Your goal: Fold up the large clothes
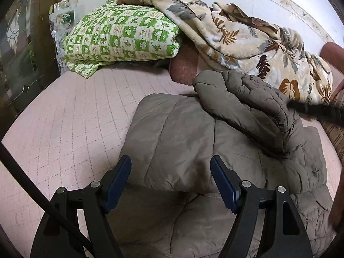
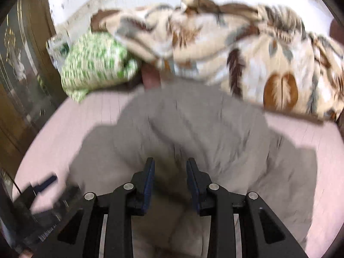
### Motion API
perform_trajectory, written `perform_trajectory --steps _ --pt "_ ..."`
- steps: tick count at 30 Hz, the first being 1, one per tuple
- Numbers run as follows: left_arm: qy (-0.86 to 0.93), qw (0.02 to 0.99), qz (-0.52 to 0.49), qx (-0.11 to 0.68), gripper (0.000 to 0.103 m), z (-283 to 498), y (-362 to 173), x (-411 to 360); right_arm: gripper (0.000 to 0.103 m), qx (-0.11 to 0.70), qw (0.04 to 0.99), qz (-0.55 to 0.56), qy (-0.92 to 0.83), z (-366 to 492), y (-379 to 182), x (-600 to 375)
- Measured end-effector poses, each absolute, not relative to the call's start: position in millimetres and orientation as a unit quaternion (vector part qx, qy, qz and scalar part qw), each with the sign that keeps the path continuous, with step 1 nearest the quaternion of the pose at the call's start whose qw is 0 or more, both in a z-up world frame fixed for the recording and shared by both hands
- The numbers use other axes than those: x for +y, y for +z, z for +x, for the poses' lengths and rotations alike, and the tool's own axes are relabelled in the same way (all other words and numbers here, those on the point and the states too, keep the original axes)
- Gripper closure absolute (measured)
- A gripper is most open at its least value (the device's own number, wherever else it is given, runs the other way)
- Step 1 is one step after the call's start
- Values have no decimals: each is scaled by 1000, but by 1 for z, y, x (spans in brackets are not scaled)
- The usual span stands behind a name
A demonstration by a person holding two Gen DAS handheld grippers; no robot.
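Observation:
A grey-brown quilted puffer jacket point(image 1: 182, 135) lies partly folded on a pink quilted bed cover point(image 1: 75, 111), with a sleeve point(image 1: 243, 99) laid across its top. My left gripper point(image 1: 171, 165) is open and empty just above the jacket's near edge. The jacket also shows, blurred, in the right wrist view point(image 2: 193, 124). My right gripper point(image 2: 170, 167) is open with a narrower gap, above the jacket's middle, holding nothing. The left gripper shows blurred at the lower left of the right wrist view point(image 2: 46, 181).
A green-and-white checked quilt point(image 1: 120, 36) and a beige leaf-print blanket point(image 1: 247, 43) are piled at the back of the bed. A wooden glass-fronted cabinet point(image 1: 19, 49) stands at the left. A pinkish-brown pillow point(image 1: 185, 68) lies under the blanket.

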State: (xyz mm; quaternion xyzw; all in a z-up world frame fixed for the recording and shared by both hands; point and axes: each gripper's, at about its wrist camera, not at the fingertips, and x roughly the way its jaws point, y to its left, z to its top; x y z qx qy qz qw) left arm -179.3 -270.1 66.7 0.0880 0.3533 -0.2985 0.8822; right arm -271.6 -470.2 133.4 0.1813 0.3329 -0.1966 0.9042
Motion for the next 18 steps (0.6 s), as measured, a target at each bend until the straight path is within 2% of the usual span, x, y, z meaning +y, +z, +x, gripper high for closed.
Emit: perform_trajectory --steps 5,9,11,15,17,18 --pt "-295 884 88 351 28 -177 67 -268 69 333 899 185 -217 -223 130 -495" --pt "-293 882 94 358 28 -174 63 -269 69 417 861 211 -201 -180 69 -507" --pt "-293 881 96 360 28 -173 63 -270 68 423 860 199 -202 -178 55 -506" --pt "-293 881 94 358 28 -173 64 -268 68 394 873 216 -190 -195 82 -511" --pt "-292 883 91 357 28 -174 66 -266 63 372 885 206 -189 -213 103 -506" --pt "-291 884 90 355 28 -174 67 -265 56 366 889 197 -194 -221 109 -503"
